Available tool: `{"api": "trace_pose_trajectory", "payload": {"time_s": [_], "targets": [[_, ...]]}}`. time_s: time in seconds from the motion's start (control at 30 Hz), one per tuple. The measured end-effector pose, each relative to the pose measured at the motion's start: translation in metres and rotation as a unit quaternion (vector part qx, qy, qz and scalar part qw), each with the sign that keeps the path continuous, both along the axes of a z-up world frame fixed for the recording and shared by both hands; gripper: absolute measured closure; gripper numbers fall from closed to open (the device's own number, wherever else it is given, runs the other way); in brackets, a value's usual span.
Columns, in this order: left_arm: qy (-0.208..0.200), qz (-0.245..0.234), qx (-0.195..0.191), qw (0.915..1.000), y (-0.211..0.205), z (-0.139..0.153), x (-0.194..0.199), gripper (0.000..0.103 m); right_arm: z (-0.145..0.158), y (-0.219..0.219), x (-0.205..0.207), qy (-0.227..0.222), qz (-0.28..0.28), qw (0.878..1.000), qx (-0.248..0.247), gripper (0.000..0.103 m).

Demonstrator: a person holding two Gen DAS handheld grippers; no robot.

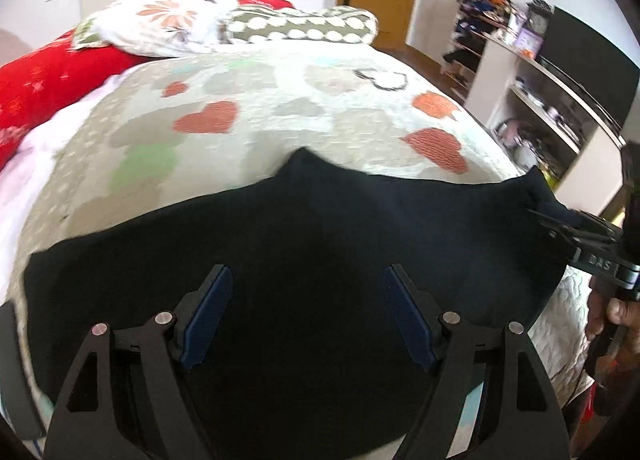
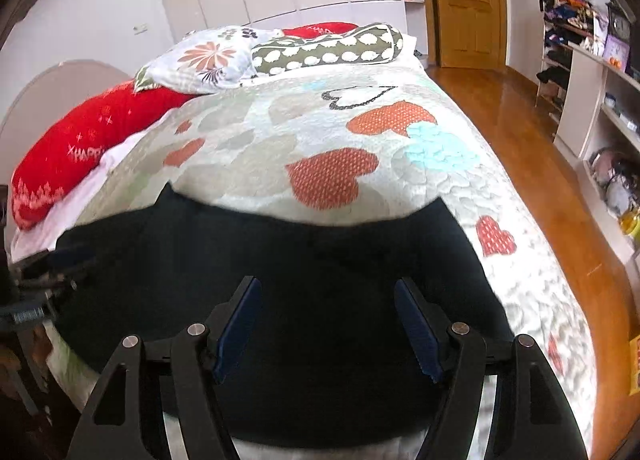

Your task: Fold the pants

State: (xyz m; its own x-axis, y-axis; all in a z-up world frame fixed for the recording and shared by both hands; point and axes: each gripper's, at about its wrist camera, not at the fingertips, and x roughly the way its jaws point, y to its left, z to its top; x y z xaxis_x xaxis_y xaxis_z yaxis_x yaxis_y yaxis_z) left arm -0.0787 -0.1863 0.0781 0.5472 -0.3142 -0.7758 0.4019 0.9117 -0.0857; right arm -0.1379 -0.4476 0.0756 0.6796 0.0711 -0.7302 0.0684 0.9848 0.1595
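Observation:
The dark navy pants lie spread across the near end of the bed, also in the right wrist view. My left gripper hovers open over the middle of the pants, blue pads wide apart, holding nothing. My right gripper is open above the pants too, and empty. In the left wrist view the right gripper sits at the pants' right edge, close to the cloth. In the right wrist view the left gripper is at the pants' left edge.
The bed has a heart-patterned quilt. A red pillow, a floral pillow and a dotted pillow lie at its far end. Shelves and wooden floor are on the right, a door beyond.

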Motion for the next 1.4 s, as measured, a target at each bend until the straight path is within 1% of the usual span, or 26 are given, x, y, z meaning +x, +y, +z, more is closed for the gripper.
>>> {"api": "trace_pose_trajectory", "payload": {"time_s": [0.07,0.13,0.17,0.27,0.33,0.43,0.47,0.53,0.63,0.73,0.8,0.87,0.93,1.1,1.2,1.4], "targets": [[0.015,-0.011,0.000,0.9998,-0.015,-0.005,0.009,0.025,-0.005,-0.010,0.007,0.006,-0.021,1.000,0.001,0.032],[0.027,-0.019,-0.001,0.9995,-0.026,-0.011,0.016,0.025,-0.014,-0.026,0.010,0.013,-0.039,0.999,0.025,0.032],[0.035,-0.018,0.001,0.9992,-0.031,-0.016,0.021,0.025,-0.018,-0.034,0.010,0.008,-0.041,0.998,0.048,0.032],[0.048,-0.010,0.013,0.9987,-0.037,-0.027,0.027,0.025,-0.020,-0.040,0.004,-0.007,-0.040,0.997,0.060,0.034],[0.050,-0.007,0.018,0.9985,-0.037,-0.032,0.026,0.025,-0.020,-0.039,0.000,-0.006,-0.038,0.998,0.058,0.034],[0.046,-0.009,0.018,0.9987,-0.036,-0.030,0.022,0.025,-0.012,-0.031,-0.010,-0.004,-0.035,0.998,0.042,0.032],[0.047,-0.009,0.015,0.9988,-0.035,-0.029,0.020,0.025,-0.007,-0.028,-0.018,-0.004,-0.036,0.999,0.034,0.032],[0.048,-0.009,0.006,0.9988,-0.033,-0.026,0.016,0.025,-0.001,-0.026,-0.029,-0.008,-0.032,0.999,0.031,0.032],[0.045,-0.009,-0.002,0.9989,-0.030,-0.022,0.008,0.025,0.005,-0.018,-0.049,-0.012,-0.017,0.999,0.027,0.027],[0.043,-0.011,-0.002,0.9990,-0.031,-0.024,0.001,0.025,-0.001,-0.010,-0.059,0.003,-0.004,1.000,0.007,0.027],[0.044,-0.010,0.001,0.9990,-0.032,-0.027,-0.001,0.025,-0.012,-0.008,-0.061,0.019,-0.003,1.000,-0.002,0.027],[0.041,-0.009,0.005,0.9991,-0.034,-0.028,-0.003,0.025,-0.020,-0.009,-0.064,0.021,-0.005,1.000,-0.006,0.027],[0.041,-0.010,0.007,0.9991,-0.035,-0.027,-0.005,0.025,-0.020,-0.009,-0.066,0.017,-0.007,1.000,-0.005,0.027],[0.037,-0.018,-0.004,0.9992,-0.036,-0.016,-0.011,0.025,-0.007,-0.015,-0.077,0.006,-0.012,1.000,0.025,0.026],[0.028,-0.029,-0.003,0.9992,-0.043,-0.009,-0.014,0.024,0.000,-0.018,-0.086,-0.001,-0.016,1.000,0.017,0.023],[0.033,-0.059,-0.006,0.9977,-0.065,-0.006,-0.010,0.022,-0.003,-0.031,-0.102,0.016,-0.036,0.999,0.014,0.022]]}}
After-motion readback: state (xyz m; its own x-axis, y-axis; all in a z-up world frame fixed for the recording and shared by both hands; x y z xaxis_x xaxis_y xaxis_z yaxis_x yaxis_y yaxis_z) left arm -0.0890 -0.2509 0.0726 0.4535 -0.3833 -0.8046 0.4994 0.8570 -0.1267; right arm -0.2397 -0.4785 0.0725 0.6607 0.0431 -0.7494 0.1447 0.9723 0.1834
